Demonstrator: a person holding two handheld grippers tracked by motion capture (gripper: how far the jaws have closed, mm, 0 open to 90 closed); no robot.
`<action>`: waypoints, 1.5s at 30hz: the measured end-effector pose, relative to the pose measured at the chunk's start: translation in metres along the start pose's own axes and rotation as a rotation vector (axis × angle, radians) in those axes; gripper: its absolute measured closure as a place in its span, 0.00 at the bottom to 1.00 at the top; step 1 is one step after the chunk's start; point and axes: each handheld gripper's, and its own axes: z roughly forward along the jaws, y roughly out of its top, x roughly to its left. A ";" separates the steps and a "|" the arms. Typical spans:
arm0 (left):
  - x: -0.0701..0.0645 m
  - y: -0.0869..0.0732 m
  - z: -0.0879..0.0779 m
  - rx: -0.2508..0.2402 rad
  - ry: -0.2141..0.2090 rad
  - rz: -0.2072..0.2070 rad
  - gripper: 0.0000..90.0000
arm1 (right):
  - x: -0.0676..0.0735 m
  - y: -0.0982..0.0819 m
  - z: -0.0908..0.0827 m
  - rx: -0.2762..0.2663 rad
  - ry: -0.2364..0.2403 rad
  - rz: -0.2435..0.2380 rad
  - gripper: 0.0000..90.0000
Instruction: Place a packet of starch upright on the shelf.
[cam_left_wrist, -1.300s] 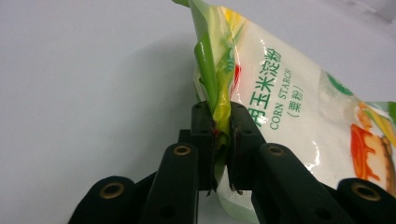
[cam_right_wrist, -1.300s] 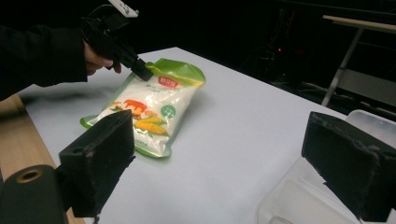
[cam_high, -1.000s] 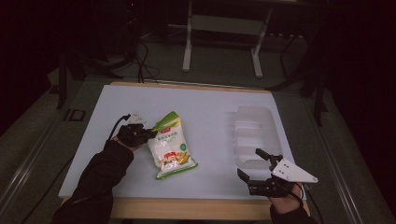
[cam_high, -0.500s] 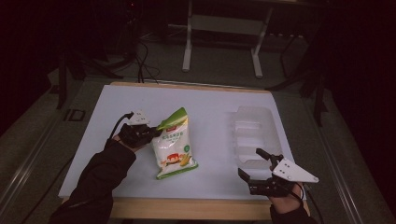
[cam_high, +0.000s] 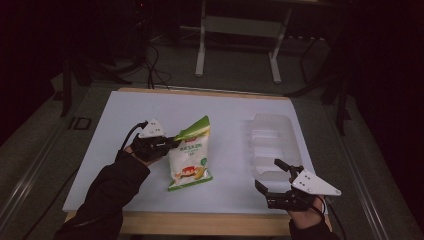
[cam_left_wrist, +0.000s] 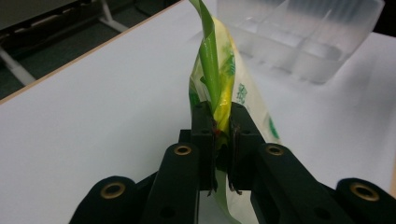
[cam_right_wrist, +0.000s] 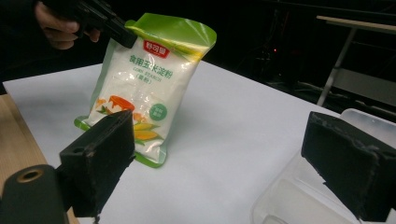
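A white and green pouch of corn starch stands tilted on the white table top, its bottom edge resting on the surface. My left gripper is shut on the pouch's green top corner, lifting that end; the same grip shows in the right gripper view, on the pouch at the upper left. My right gripper is open near the table's front right, with nothing between its jaws. It hovers beside a clear plastic tray.
The clear tray has several compartments and lies on the right half of the table. A wooden edge runs along the table's front. Beyond the table are a metal frame's legs and cables on a dark floor.
My left gripper has risen and shifted right with the pouch's top corner, so the pouch now stands more upright. The right gripper has stayed put.
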 end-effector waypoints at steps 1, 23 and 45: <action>-0.002 0.001 0.000 -0.005 -0.002 0.003 0.93 | 0.000 0.000 0.000 0.000 -0.001 0.001 0.11; -0.026 0.030 -0.019 -0.117 -0.057 0.064 0.94 | -0.001 0.003 -0.002 -0.005 0.000 0.008 0.11; -0.044 0.080 -0.035 -0.216 -0.208 0.126 0.94 | -0.017 0.050 0.014 -0.068 0.064 -0.006 0.15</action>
